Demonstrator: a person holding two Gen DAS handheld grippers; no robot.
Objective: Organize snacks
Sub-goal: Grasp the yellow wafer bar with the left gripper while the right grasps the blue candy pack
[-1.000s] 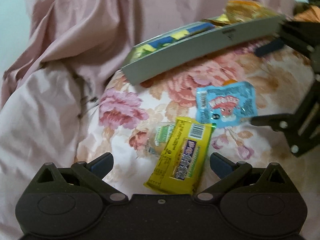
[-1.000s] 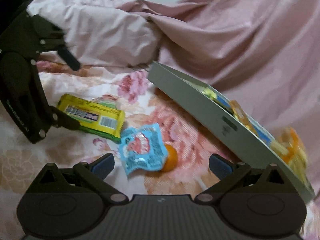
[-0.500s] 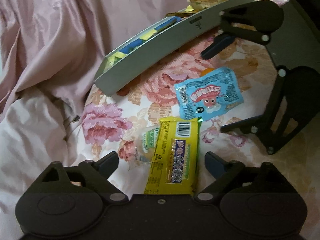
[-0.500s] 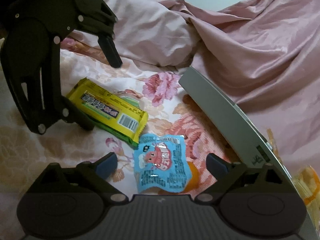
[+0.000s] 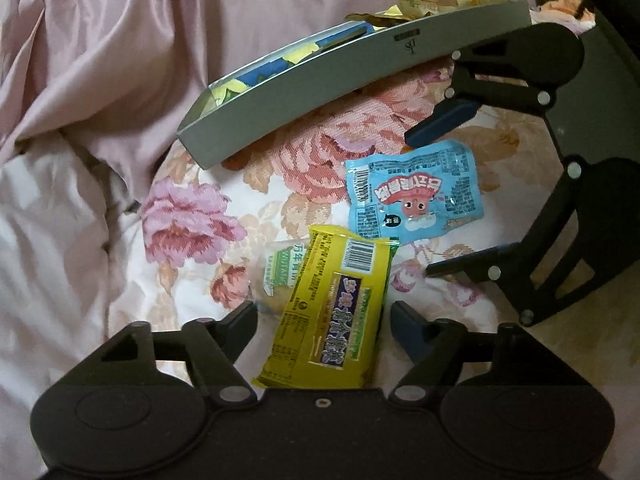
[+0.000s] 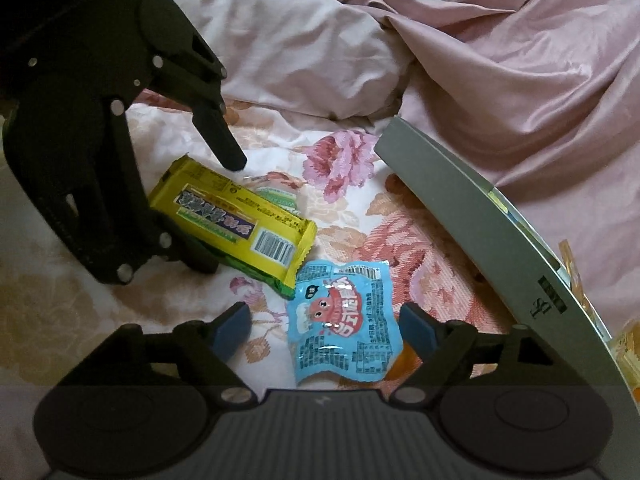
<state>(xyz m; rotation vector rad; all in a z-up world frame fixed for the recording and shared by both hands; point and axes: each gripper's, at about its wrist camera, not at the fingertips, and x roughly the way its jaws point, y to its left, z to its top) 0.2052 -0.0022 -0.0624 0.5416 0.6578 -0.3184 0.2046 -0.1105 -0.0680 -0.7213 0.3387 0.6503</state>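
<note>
— So, where do the two tools stand?

— The left gripper (image 5: 324, 318) sits at the bottom of its own view, jaws spread wide on either side of the yellow snack bar (image 5: 330, 312), gripping nothing. From the right wrist view it (image 6: 216, 216) shows at the upper left, one finger over the bar's (image 6: 232, 220) far edge and the other down at its near edge.

— And the right one?

— The right gripper (image 6: 324, 330) is just as wide open, with the blue packet (image 6: 346, 322) lying between its fingers, not pinched. From the left wrist view it (image 5: 416, 206) enters from the right side of the frame, its fingers above and below the packet (image 5: 414, 192).

— Anything else loose?

— A small green-and-white wrapped snack (image 5: 278, 276) lies half tucked under the bar's left edge, and something orange (image 6: 396, 364) peeks from under the packet; I cannot tell what it is.

— The rest?

— A grey tray (image 5: 360, 84) runs across the upper centre of the left view, with yellow, blue and orange packets in it. All this lies on a floral bedspread (image 5: 192, 220), with crumpled pink bedding (image 5: 100, 60) filling the upper left.
</note>
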